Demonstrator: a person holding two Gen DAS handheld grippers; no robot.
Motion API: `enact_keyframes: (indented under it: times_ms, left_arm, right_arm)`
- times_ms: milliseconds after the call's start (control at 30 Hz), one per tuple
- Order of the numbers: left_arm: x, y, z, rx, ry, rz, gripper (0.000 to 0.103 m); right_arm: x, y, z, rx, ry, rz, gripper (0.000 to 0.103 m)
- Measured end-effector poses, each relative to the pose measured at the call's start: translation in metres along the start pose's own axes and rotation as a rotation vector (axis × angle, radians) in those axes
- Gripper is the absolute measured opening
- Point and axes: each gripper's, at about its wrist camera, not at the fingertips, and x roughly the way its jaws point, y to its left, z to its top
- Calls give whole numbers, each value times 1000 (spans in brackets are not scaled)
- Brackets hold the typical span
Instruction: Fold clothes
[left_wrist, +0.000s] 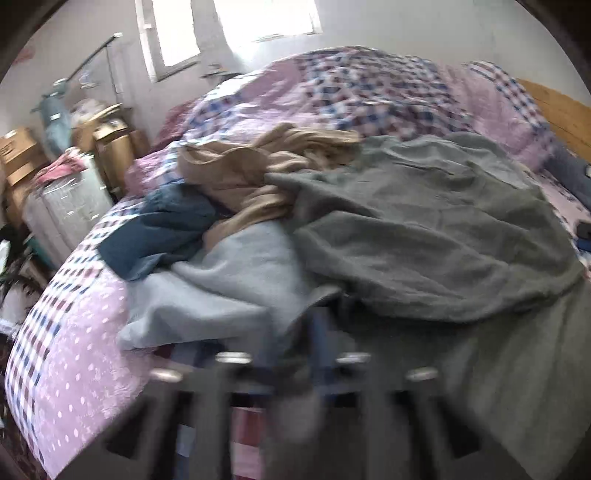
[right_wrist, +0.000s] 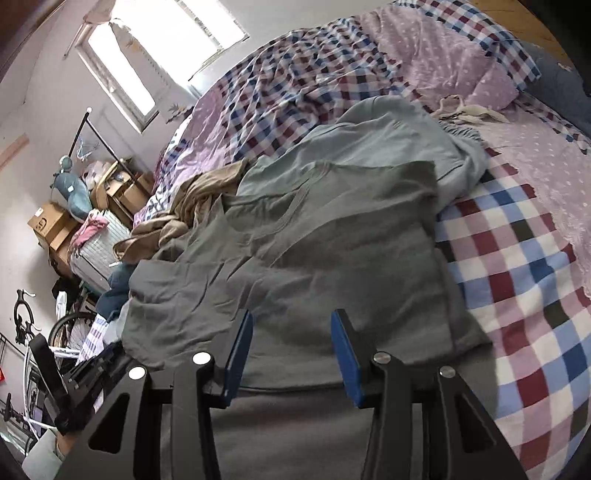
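Observation:
A grey T-shirt (right_wrist: 314, 258) lies spread on the bed, neck away from me. My right gripper (right_wrist: 291, 350) hovers open over its near hem, blue pads (right_wrist: 238, 354) apart, nothing between them. In the blurred left wrist view the grey T-shirt (left_wrist: 424, 240) bunches toward my left gripper (left_wrist: 330, 332), whose fingers stand close together with the shirt's edge pinched between them. The left gripper (right_wrist: 74, 384) also shows at the shirt's left corner. A pale blue garment (left_wrist: 221, 288), a tan garment (left_wrist: 258, 173) and a dark blue garment (left_wrist: 159, 232) lie heaped beside it.
The bed cover (right_wrist: 517, 277) is pink polka-dot and checked. A bunched quilt (right_wrist: 295, 74) lies at the far side, a wooden headboard (left_wrist: 561, 110) to the right. Cardboard boxes (right_wrist: 51, 221), a bicycle (right_wrist: 70, 332) and a window (right_wrist: 155, 48) are on the left.

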Motion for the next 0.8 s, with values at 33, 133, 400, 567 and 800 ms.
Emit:
enact_keyframes:
  times_ms: [33, 133, 400, 567, 800]
  left_arm:
    - [0, 7, -1, -35, -8, -7, 3]
    - [0, 33, -12, -273, -7, -77, 3]
    - [-3, 78, -33, -626, 1, -219, 6]
    - [-17, 38, -5, -267, -62, -108, 13]
    - [-2, 1, -4, 0, -35, -53, 26]
  right_arm:
    - [2, 2, -1, -5, 5, 0, 48]
    - [5, 6, -3, -21, 12, 1, 48]
    - [4, 12, -4, -51, 2, 3, 48]
    - [6, 15, -5, -57, 10, 7, 48]
    - [3, 14, -5, -58, 7, 0, 48]
